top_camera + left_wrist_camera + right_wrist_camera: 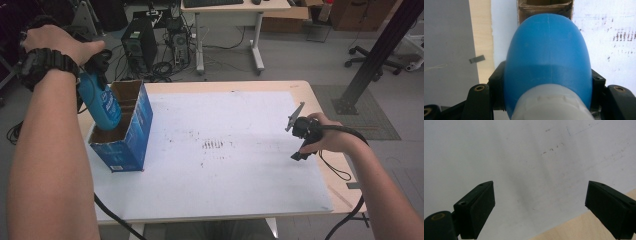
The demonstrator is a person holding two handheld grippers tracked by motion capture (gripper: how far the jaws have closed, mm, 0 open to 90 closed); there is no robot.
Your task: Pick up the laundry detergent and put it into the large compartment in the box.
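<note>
The left gripper [97,70] held a blue bottle [102,102] tight in its jaws. The bottle hung bottom-down, and its low end sat inside the open top of a blue box [131,131] (brown on the inside). The box stood at the left edge of a white mat [225,165] on the table [310,95]. The right gripper [300,137] waited well apart over the mat's right side, its jaws wide apart with nothing between them.
</note>
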